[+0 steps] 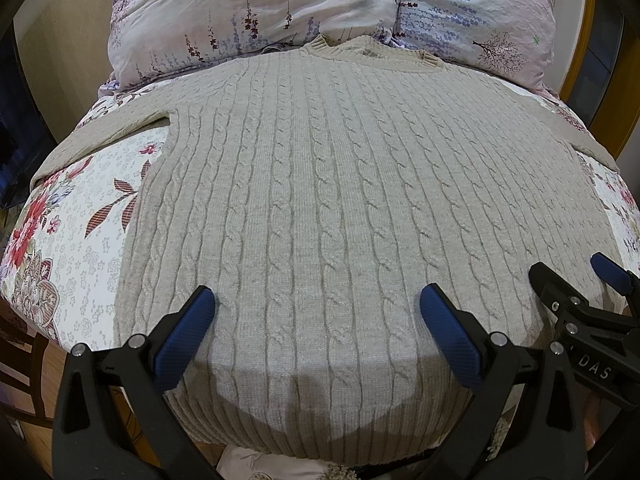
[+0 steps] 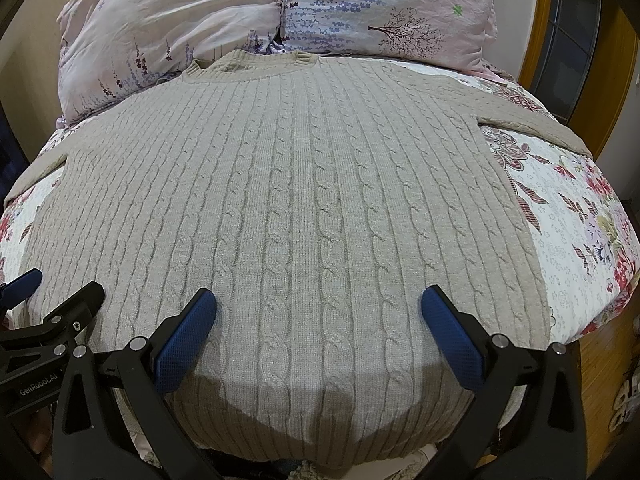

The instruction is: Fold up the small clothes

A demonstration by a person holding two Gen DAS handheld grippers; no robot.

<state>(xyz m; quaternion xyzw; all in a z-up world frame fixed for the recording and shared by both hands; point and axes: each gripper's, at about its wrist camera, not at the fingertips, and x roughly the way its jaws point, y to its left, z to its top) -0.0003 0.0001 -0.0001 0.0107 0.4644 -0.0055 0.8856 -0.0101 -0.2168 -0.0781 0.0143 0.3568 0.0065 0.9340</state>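
Observation:
A beige cable-knit sweater [image 1: 320,200] lies flat on the bed, collar [image 1: 372,54] far, hem near, sleeves spread to both sides. It also fills the right wrist view [image 2: 288,208]. My left gripper [image 1: 318,304] is open above the hem, holding nothing. My right gripper [image 2: 320,304] is open above the hem too, and shows at the right edge of the left wrist view [image 1: 568,280]. The left gripper shows at the left edge of the right wrist view [image 2: 60,284].
A floral bedsheet [image 1: 80,240] covers the bed. Two floral pillows [image 1: 256,12] [image 2: 384,12] lie behind the collar. A wooden door frame [image 2: 568,60] stands at the right. Wooden floor [image 2: 600,380] is below the bed edge.

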